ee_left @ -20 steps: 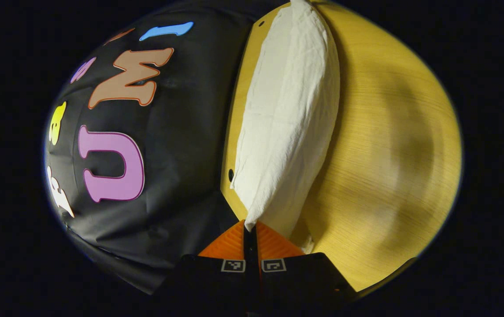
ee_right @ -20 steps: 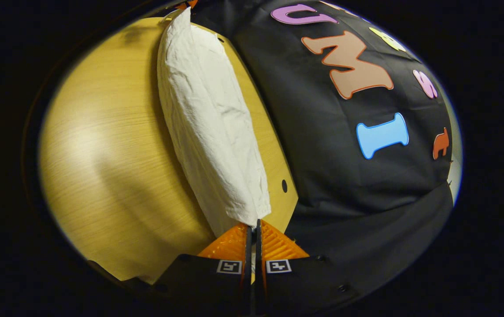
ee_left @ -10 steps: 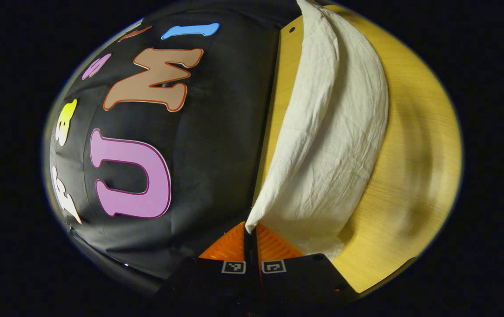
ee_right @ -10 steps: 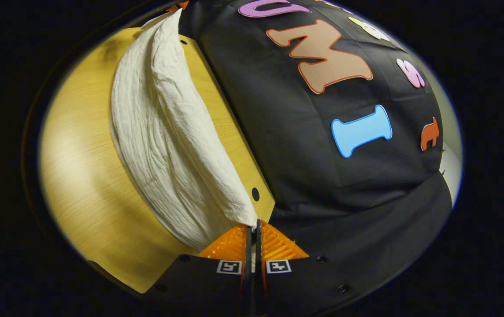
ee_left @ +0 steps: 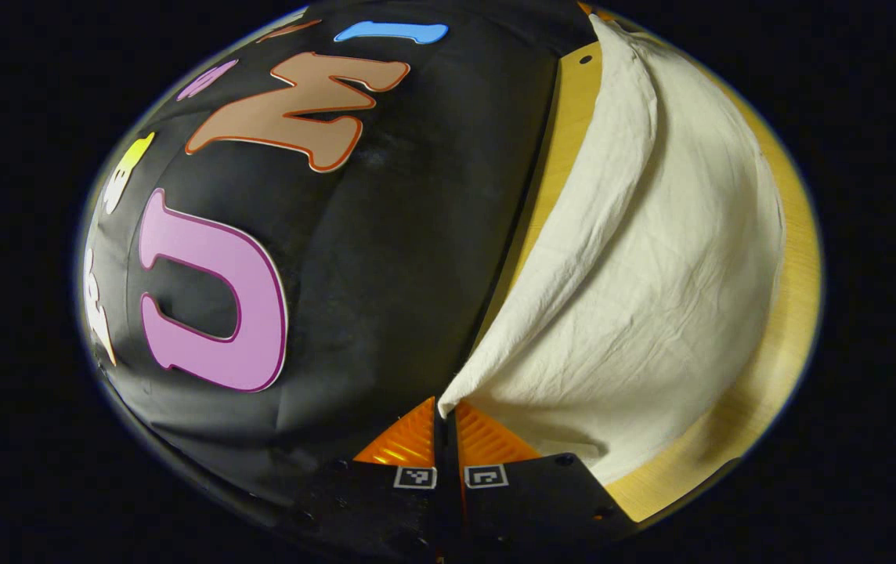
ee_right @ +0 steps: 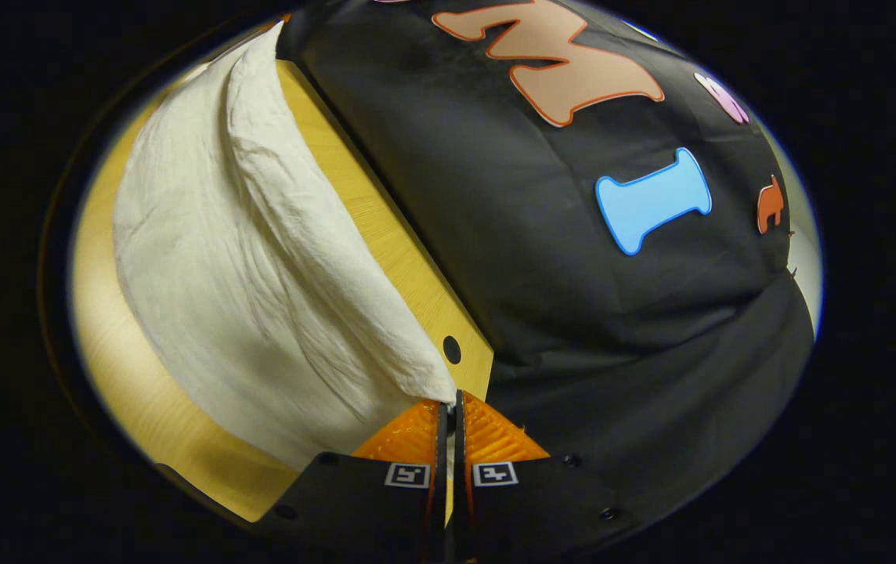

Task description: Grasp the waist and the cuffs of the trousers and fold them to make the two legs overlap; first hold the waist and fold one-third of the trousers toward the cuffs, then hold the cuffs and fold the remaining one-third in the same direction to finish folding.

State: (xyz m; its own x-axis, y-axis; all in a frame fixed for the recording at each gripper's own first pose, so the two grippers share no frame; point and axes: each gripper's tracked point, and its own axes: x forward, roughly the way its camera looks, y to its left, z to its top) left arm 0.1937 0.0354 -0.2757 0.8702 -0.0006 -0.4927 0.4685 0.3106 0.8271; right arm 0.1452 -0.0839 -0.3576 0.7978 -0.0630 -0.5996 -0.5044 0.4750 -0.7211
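The trousers (ee_left: 652,274) are white and a bit crinkly. They lie along the far edge of the yellow wooden table (ee_left: 777,368), close to the black cloth wall (ee_left: 385,258). One long edge of them is lifted up off the wood, and the cloth under it sags down in a soft curve to the table.

The left gripper (ee_left: 445,407) has its two fingers pressed together on one corner of that lifted edge — the cloth comes right out from between the tips. The right gripper (ee_right: 449,406) does the same at the other corner, where the trousers (ee_right: 244,266) hang from its pinched tips, near the table (ee_right: 385,227) edge with a small round hole (ee_right: 452,349) in it.

I think this is a fold step in the middle of happening. The edge is up in the air and has not been laid down yet. I cannot tell for sure whether the held end is the waist or the cuffs, or whether this is the leg-over-leg fold.

Next, both grippers need to carry the edge across together, at the same height, so the cloth stays flat — then lower it so the edges line up, and only then let go. If one hand goes faster, the fold could come out crooked.
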